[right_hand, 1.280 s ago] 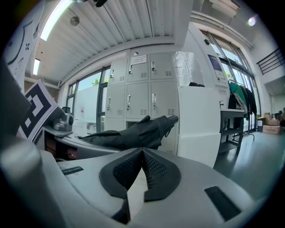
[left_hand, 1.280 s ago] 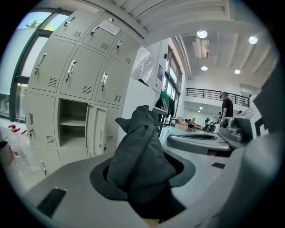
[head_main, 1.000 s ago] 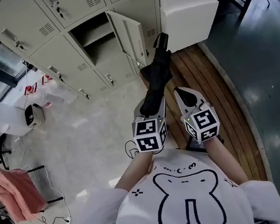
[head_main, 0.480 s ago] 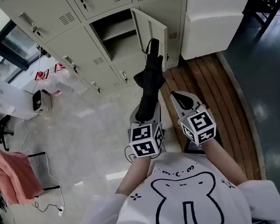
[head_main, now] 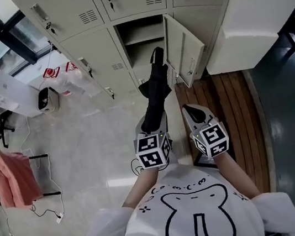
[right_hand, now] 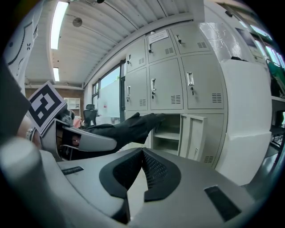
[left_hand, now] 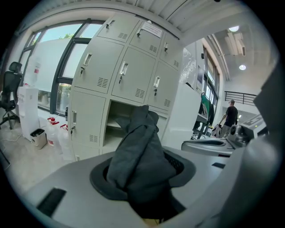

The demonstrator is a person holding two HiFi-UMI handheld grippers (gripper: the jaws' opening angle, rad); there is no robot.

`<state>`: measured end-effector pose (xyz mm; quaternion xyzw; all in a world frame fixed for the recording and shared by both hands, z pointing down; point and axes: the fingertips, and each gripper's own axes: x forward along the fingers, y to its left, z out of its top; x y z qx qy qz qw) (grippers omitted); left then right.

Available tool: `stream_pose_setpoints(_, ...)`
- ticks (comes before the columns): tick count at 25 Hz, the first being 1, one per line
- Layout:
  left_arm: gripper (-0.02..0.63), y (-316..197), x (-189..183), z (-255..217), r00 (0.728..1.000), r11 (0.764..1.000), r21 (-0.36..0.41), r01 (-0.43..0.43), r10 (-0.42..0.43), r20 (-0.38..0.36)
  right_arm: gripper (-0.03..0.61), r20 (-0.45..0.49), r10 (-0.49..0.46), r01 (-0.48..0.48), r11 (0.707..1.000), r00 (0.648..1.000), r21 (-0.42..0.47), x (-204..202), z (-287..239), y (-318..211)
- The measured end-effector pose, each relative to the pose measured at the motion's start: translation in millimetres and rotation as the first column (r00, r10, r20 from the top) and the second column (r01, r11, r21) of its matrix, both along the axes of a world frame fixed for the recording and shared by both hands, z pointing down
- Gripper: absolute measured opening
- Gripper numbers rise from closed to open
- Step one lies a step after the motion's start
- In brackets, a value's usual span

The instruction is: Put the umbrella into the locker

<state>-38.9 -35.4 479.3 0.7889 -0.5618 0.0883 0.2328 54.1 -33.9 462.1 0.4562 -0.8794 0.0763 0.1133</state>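
Closest in, the person's white shirt (head_main: pixel 195 221) fills the bottom of the head view, with both forearms reaching forward. The left gripper (head_main: pixel 153 120) has its jaws part-way closed and pressed on the folded black umbrella (head_main: pixel 156 85), gripping it at its near end. The left gripper view confirms this, with the dark fabric bunched between the pads (left_hand: pixel 100 180). Just beside it, to its right and not touching it, the right gripper (head_main: pixel 193 111) has its jaws brought together at the tips with nothing between them. The right gripper view shows the two pads meeting in a point (right_hand: pixel 149 167).

From the left gripper the umbrella runs straight ahead, its far tip raised and aimed at the open locker compartment (head_main: pixel 143 39). The tip sits in front of the opening, and whether it has crossed the threshold cannot be told. The locker door (head_main: pixel 181 53) stands swung out ahead of the right gripper, on the right of the opening. A shelf (right_hand: pixel 169 136) shows inside.

Right of the right gripper lies a strip of wooden flooring (head_main: pixel 230 112). Far off to the left of the left gripper, a pink cloth (head_main: pixel 9 177) hangs.
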Motion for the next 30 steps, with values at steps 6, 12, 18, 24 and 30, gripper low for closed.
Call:
stream_pose_setpoints(6, 0.21, -67.5, -23.3, 9.1, 1.0, 1.0, -0.016, 0.013, -0.013, 0.0, 0.011, 0.0, 0.019, -0.019, 1.0, 1.0, -0.022, -11.6, 3.3, -60.4)
stream_pose_setpoints(12, 0.21, -127.8, -47.2, 14.3, 1.0, 0.999, -0.038, 0.009, -0.009, 0.003, 0.011, 0.052, 0.056, -0.053, 0.997, 0.997, -0.051, -27.7, 1.8, -115.3)
stream_pose_setpoints(18, 0.21, -165.6, -68.7, 19.4, 1.0, 0.998, -0.06, 0.005, -0.005, 0.004, 0.011, 0.045, 0.055, -0.053, 0.998, 0.997, -0.039, -50.3, -1.7, -150.5)
stream_pose_setpoints(24, 0.21, -184.1, -76.4, 29.0, 1.0, 0.997, -0.08, 0.006, -0.007, -0.003, 0.011, 0.009, 0.031, -0.03, 0.999, 0.999, -0.045, -59.6, 0.8, -162.4)
stream_pose_setpoints(30, 0.21, -209.3, -70.8, 45.0, 1.0, 0.996, -0.093, 0.009, -0.006, 0.026, 0.011, 0.017, 0.029, -0.028, 0.997, 0.999, -0.069, -56.2, 6.0, -178.9)
